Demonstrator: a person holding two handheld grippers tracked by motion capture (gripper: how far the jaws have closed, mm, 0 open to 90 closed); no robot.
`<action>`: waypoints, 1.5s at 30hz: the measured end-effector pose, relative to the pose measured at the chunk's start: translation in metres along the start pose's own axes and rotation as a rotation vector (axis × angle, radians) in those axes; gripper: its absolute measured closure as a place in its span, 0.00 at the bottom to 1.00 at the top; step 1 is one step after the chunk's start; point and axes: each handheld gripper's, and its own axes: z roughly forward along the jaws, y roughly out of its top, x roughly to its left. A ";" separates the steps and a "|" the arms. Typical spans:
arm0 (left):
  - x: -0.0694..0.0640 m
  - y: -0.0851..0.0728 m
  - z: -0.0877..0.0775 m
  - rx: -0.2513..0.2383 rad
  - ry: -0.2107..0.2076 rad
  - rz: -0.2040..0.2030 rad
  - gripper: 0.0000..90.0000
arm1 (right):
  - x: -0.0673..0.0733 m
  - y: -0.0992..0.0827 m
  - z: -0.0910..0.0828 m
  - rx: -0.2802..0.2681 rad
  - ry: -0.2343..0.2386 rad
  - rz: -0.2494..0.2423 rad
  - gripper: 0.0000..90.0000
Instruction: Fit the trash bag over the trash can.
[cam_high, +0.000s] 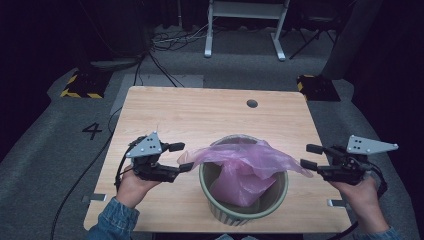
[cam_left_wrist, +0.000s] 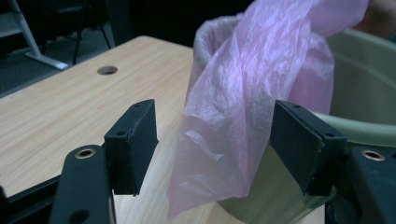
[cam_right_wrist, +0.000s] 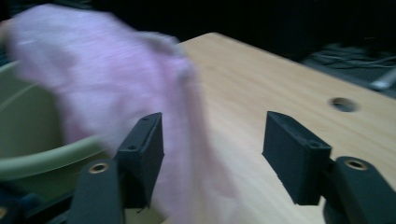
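A pale green bin (cam_high: 280, 192) stands on the near middle of the wooden table (cam_high: 200, 112). A thin pink plastic bag (cam_high: 245, 165) sits in it and spills over the rim on both sides. My left gripper (cam_high: 183, 156) is at the bin's left side, open. In the left gripper view (cam_left_wrist: 215, 144) a loose fold of the bag (cam_left_wrist: 238, 116) hangs between the jaws, brushing the right pad while the left pad stands apart. My right gripper (cam_high: 307, 156) is open, just off the bin's right side. In the right gripper view (cam_right_wrist: 212, 154) the blurred bag (cam_right_wrist: 116, 79) trails past the left jaw.
A round cable hole (cam_high: 252, 103) sits near the table's far edge. Bare wood lies behind and beside the bin. Cables, a white desk frame (cam_high: 245, 20) and yellow-and-black striped feet (cam_high: 82, 85) are on the floor beyond the table.
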 end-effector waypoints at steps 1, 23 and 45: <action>0.002 0.001 0.005 0.011 -0.013 -0.011 0.35 | 0.003 0.000 0.002 0.013 0.019 -0.005 0.38; -0.045 -0.021 -0.022 -0.011 -0.110 0.179 0.99 | 0.058 -0.015 -0.011 0.131 0.177 -0.180 1.00; -0.068 -0.059 0.014 0.156 -0.324 0.243 1.00 | 0.082 -0.067 0.013 0.264 0.333 -0.163 1.00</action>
